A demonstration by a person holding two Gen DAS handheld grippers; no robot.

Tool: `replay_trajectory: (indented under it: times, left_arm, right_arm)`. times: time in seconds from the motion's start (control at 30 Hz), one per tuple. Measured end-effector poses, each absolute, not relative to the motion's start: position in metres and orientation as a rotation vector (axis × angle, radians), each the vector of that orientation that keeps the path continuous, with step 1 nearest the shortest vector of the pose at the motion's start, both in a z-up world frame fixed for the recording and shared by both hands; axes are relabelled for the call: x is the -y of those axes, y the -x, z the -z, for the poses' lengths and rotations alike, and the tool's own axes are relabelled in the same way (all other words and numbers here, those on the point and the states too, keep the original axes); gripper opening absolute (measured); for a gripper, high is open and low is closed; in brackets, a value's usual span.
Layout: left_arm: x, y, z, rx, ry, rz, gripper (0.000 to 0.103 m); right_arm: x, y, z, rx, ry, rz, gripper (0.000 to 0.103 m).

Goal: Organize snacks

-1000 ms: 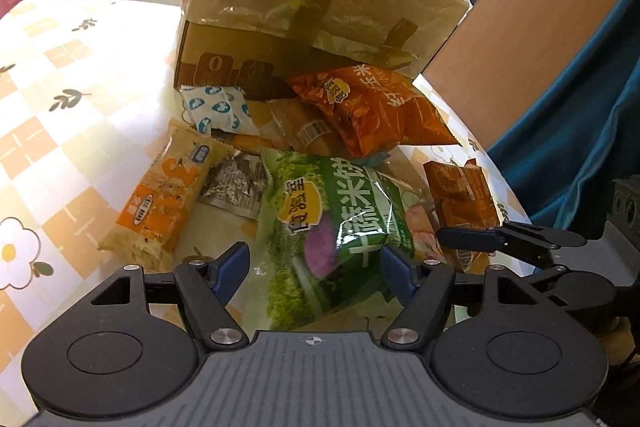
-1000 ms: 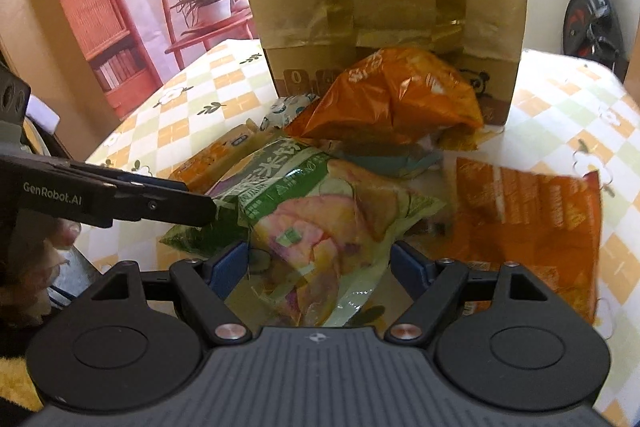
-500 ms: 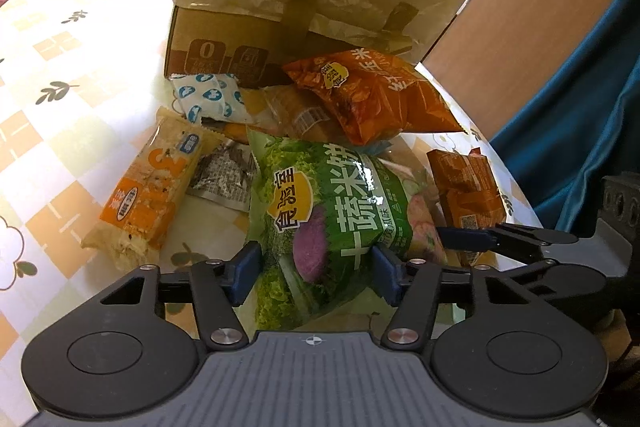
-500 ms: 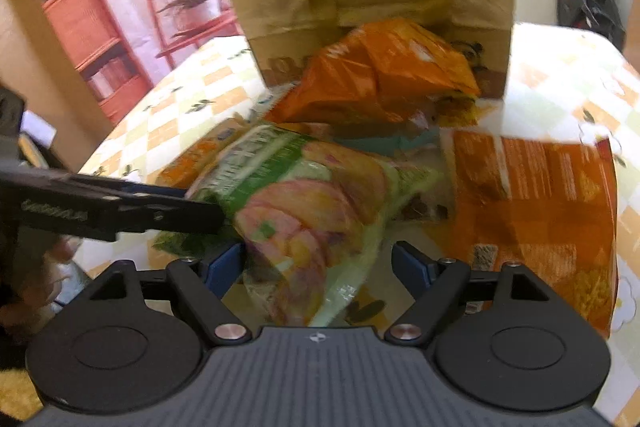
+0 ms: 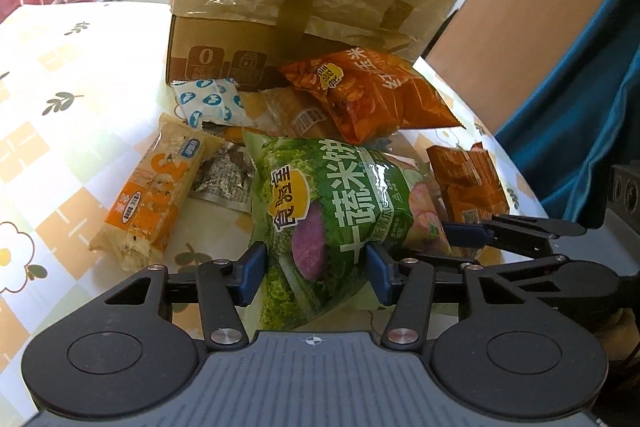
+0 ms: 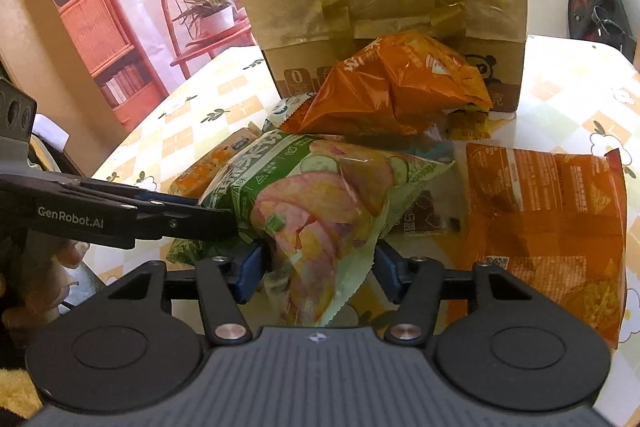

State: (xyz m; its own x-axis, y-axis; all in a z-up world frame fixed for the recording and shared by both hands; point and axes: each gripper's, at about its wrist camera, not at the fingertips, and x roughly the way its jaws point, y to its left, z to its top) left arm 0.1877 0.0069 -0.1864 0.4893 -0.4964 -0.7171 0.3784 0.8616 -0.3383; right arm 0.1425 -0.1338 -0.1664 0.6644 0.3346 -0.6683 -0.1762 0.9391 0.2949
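Note:
A big green rice-cracker bag (image 5: 332, 211) lies at the near end of a snack pile; it also shows in the right wrist view (image 6: 320, 203). My left gripper (image 5: 314, 269) is closed around the bag's near end, its blue pads pressing both sides. My right gripper (image 6: 320, 269) grips the bag's other end the same way. Each gripper shows from the side in the other's view. Behind lie an orange chip bag (image 5: 368, 95), a yellow-orange bar packet (image 5: 154, 195), a blue-dotted white packet (image 5: 208, 103) and a flat orange packet (image 6: 548, 219).
A cardboard box (image 5: 312, 7) with a paper-covered flap stands behind the pile on a flower-patterned tablecloth (image 5: 60, 115). A small silvery packet (image 5: 226, 181) lies beside the bar packet. The table edge and a teal curtain (image 5: 580, 115) are at right.
Both grippers have narrowed their jaws onto the green bag from open. The bag has shifted slightly and risen at its ends.

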Motion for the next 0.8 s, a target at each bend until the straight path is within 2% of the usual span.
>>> replay_trajectory:
  times: [0.8]
  left_arm:
    - [-0.021, -0.144, 0.147, -0.785, 0.135, 0.524, 0.054]
  right_arm:
    - [0.124, -0.107, 0.133, -0.673, -0.178, -0.318, 0.058]
